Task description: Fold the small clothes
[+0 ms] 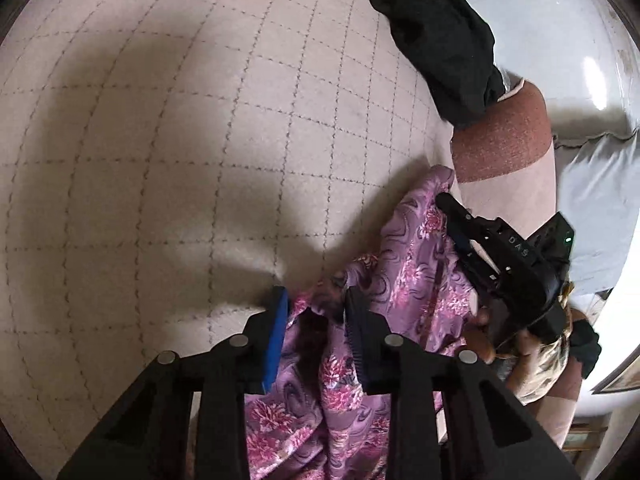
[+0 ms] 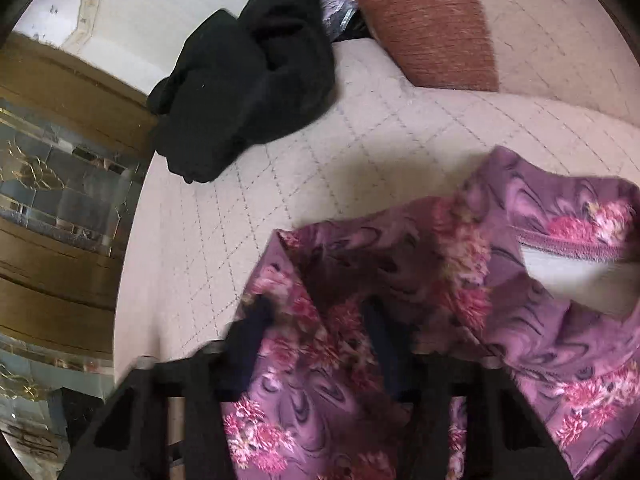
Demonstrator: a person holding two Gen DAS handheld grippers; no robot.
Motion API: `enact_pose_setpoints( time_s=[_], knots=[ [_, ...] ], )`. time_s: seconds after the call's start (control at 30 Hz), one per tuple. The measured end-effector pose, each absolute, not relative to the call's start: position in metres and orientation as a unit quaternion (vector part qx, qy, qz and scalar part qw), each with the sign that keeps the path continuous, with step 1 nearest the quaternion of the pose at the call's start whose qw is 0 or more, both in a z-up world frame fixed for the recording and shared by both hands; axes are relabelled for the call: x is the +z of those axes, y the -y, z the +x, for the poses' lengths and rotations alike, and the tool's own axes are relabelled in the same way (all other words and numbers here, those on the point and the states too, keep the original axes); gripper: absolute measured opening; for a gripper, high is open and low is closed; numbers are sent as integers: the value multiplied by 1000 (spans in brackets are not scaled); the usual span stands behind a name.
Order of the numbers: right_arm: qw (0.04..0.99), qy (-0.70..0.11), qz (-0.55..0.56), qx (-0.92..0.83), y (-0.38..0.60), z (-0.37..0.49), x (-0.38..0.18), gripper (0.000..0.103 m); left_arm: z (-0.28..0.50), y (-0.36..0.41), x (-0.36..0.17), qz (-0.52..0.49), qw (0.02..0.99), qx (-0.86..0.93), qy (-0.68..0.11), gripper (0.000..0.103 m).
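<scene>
A purple garment with pink flowers [image 1: 404,280] hangs bunched between both grippers above a cream quilted surface [image 1: 160,160]. My left gripper [image 1: 316,312] is shut on a fold of the purple garment; cloth fills the gap between its fingers. The right gripper shows in the left wrist view [image 1: 452,208] at the right, gripping the garment's far edge. In the right wrist view my right gripper [image 2: 316,320] is shut on the same purple garment [image 2: 400,264], which drapes to the right; the view is motion-blurred.
A black garment [image 2: 248,76] lies crumpled at the back of the quilted surface [image 2: 280,184]; it also shows in the left wrist view [image 1: 436,32]. A rust-coloured cushion [image 2: 420,20] stands behind. A wooden glass-panelled cabinet [image 2: 60,184] is at the left.
</scene>
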State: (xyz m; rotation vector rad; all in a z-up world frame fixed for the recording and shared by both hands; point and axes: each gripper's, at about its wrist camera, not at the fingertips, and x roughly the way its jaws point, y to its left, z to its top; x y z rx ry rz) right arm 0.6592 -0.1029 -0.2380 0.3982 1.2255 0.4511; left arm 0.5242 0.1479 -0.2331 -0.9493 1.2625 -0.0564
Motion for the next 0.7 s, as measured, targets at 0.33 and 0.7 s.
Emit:
enact_pose_setpoints(
  time_s=[0.33, 0.7],
  knots=[
    [795, -540, 194, 197, 109, 651, -216, 3, 513, -166, -222, -438, 709, -16, -553, 10],
    [838, -467, 218, 179, 181, 557, -156, 86, 509, -146, -161, -315, 810, 23, -494, 59]
  ],
)
